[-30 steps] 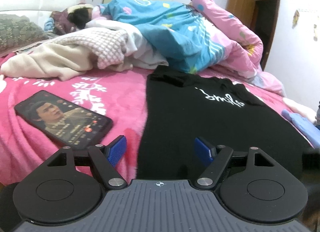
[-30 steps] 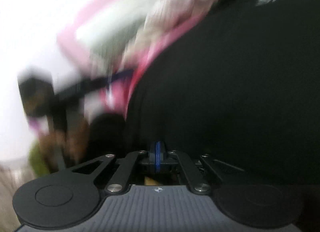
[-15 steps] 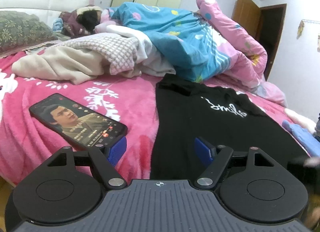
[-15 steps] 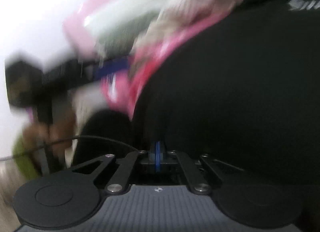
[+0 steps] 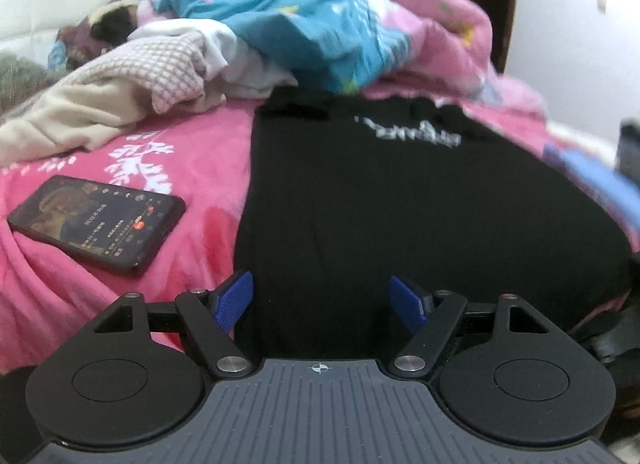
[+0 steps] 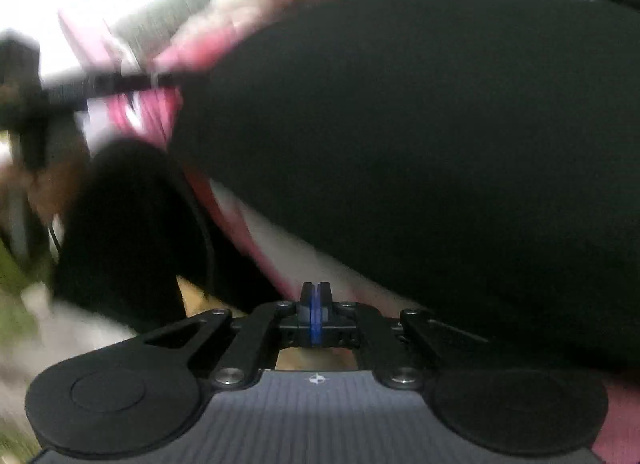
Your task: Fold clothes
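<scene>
Left wrist view: my left gripper point(image 5: 322, 296), jaws apart, faces the near hem of the black shirt point(image 5: 400, 200), lying lengthwise away on the bed point(image 5: 192, 152); right gripper point(image 6: 316, 306) is pressed together, empty, near the hem's right corner.

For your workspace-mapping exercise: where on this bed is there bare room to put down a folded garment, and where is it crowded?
Bare pink fleece blanket shows between the black smartphone, the flat black T-shirt and the beige-and-checked clothes heap. The far side is crowded with the blue-and-pink quilt.
</scene>
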A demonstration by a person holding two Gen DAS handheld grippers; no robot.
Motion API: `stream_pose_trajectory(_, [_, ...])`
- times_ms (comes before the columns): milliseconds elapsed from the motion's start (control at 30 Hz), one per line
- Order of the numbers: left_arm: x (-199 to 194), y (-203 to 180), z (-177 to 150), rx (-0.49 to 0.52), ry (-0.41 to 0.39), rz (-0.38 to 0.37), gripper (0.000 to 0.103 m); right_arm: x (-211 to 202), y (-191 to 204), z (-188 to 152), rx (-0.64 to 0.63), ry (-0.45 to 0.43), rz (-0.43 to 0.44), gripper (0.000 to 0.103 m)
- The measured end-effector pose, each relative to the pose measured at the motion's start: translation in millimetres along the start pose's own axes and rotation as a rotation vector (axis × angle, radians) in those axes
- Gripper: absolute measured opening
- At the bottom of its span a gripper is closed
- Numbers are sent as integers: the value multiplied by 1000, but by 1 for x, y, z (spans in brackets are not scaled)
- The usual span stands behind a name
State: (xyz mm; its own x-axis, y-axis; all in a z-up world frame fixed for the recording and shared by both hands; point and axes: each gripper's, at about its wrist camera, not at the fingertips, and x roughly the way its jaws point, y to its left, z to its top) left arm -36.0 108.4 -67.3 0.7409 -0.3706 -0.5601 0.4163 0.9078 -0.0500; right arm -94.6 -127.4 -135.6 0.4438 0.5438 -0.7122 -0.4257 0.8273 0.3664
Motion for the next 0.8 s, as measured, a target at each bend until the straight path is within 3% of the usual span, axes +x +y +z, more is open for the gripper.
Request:
stream_pose_trajectory(167, [2, -11, -5, 81, 30, 48, 78, -41, 9, 24, 0, -213, 88, 0])
stream_pose_trajectory(300, [1, -17, -5, 98, 42, 87, 78, -16, 21, 47, -6, -280, 124, 0])
stream_pose_trajectory(367, [0, -17, -5, 95, 48, 107, 78, 13, 16, 37, 9, -219, 107, 0])
stream_pose_trajectory(500, [-7, -15, -7, 78, 58, 132, 78, 54, 20, 2, -8, 7, 8, 0])
stream_pose_trajectory(600, [-16, -13, -4, 67, 44, 132, 78, 23, 13, -12, 30, -37, 41, 0])
stream_pose_trajectory(800, [-25, -16, 12, 21, -17, 73, 81, -93, -19, -18, 115, -318, 63, 0])
